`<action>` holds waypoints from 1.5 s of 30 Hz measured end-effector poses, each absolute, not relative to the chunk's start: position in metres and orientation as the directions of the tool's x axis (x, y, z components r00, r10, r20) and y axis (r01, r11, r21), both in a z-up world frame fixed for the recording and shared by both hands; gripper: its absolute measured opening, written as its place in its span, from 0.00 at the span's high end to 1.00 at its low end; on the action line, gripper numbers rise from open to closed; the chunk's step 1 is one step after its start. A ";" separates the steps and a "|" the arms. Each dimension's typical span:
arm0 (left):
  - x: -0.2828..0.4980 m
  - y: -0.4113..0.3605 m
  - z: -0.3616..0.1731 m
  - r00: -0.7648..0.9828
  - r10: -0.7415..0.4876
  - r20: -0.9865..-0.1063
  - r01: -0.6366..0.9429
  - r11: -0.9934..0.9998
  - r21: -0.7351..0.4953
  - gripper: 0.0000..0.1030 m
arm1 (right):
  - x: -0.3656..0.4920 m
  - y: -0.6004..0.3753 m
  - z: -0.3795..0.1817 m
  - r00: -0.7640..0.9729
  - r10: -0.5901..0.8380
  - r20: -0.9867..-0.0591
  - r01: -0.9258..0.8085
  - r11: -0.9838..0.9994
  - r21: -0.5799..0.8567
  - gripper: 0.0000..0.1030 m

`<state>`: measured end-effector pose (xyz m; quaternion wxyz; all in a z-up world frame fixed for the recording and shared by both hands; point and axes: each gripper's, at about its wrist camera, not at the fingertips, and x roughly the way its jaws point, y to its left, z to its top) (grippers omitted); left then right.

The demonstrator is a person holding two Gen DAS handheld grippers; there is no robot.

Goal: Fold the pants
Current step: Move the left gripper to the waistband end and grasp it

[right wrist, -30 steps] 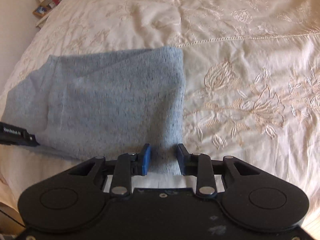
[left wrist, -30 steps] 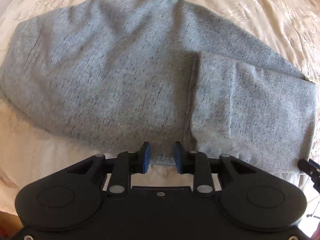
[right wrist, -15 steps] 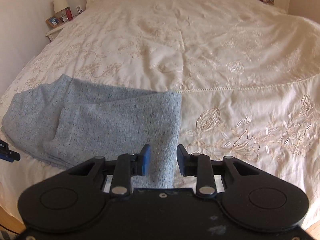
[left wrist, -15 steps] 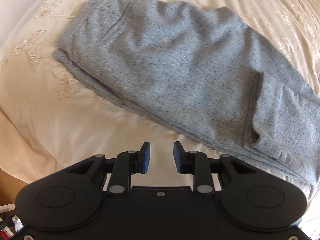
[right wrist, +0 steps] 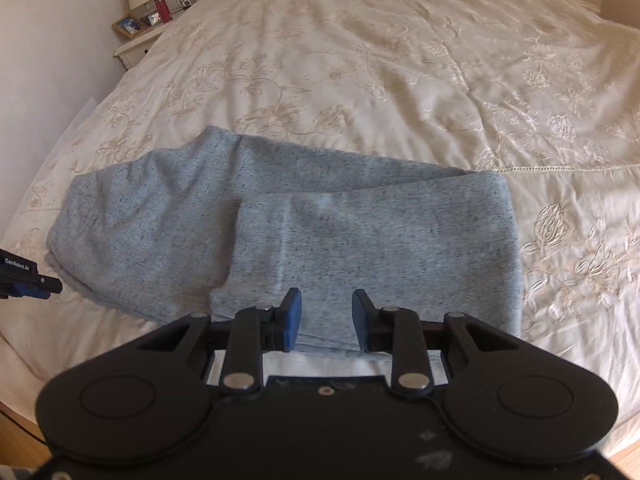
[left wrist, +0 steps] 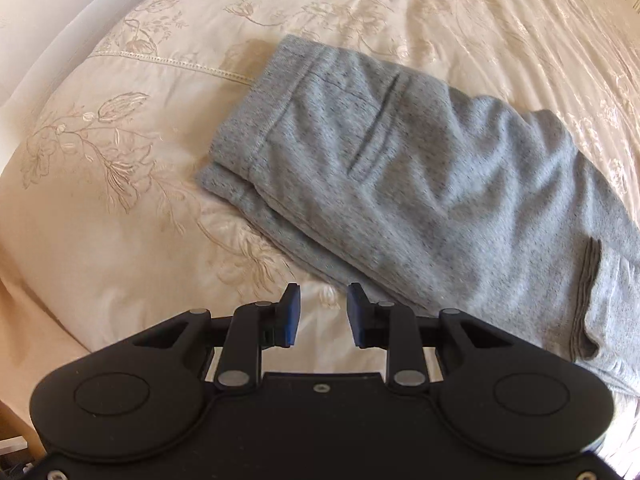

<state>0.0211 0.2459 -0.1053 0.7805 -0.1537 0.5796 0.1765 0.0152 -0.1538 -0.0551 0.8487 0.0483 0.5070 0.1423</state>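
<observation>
Grey heathered pants (left wrist: 400, 184) lie folded on a cream embroidered bedspread (left wrist: 100, 208), waistband end to the upper left in the left wrist view. My left gripper (left wrist: 319, 314) is open and empty, above the bedspread just short of the pants' near edge. In the right wrist view the pants (right wrist: 320, 236) lie across the middle, a folded leg layer on top. My right gripper (right wrist: 326, 320) is open and empty, raised above the pants' near edge. The left gripper's tip (right wrist: 28, 280) shows at the left edge.
The bedspread (right wrist: 440, 60) stretches far beyond the pants. A nightstand (right wrist: 138, 42) with a lamp, frame and small items stands at the back left beside the bed. The bed's near edge and wooden floor (right wrist: 20, 448) lie below the grippers.
Both grippers have pulled back and risen from the pants, which now appear smaller and whole. The left view has swung toward the waistband end. Both jaws stay open.
</observation>
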 end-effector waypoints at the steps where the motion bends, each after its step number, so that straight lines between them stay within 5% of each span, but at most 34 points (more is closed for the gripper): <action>1: 0.024 0.258 -0.104 0.277 0.084 -0.957 -0.464 0.884 -0.057 0.63 | 0.014 -0.145 -0.055 0.438 0.296 -0.849 -0.166 0.955 0.247 0.71; 7: 0.050 0.321 -0.107 0.320 0.049 -0.946 -0.494 0.861 -0.123 0.60 | -0.004 -0.091 -0.044 0.447 0.259 -0.857 -0.115 0.966 0.232 0.71; 10: 0.066 0.342 -0.116 0.300 0.047 -0.953 -0.470 0.877 -0.104 0.48 | -0.011 -0.070 -0.044 0.438 0.244 -0.865 -0.105 0.970 0.220 0.71; 18: 0.062 0.353 -0.157 0.251 -0.058 -0.966 -0.453 0.875 -0.170 0.37 | -0.024 -0.040 -0.040 0.426 0.218 -0.878 -0.083 0.976 0.202 0.71; 33: 0.045 0.357 -0.153 0.303 -0.082 -0.949 -0.324 0.928 -0.184 0.41 | -0.020 -0.015 -0.039 0.401 0.211 -0.891 -0.103 0.977 0.185 0.71; 45: 0.041 0.377 -0.149 0.375 -0.314 -0.872 -0.328 0.835 -0.442 0.39 | -0.005 -0.001 -0.035 0.397 0.218 -0.892 -0.129 0.975 0.181 0.71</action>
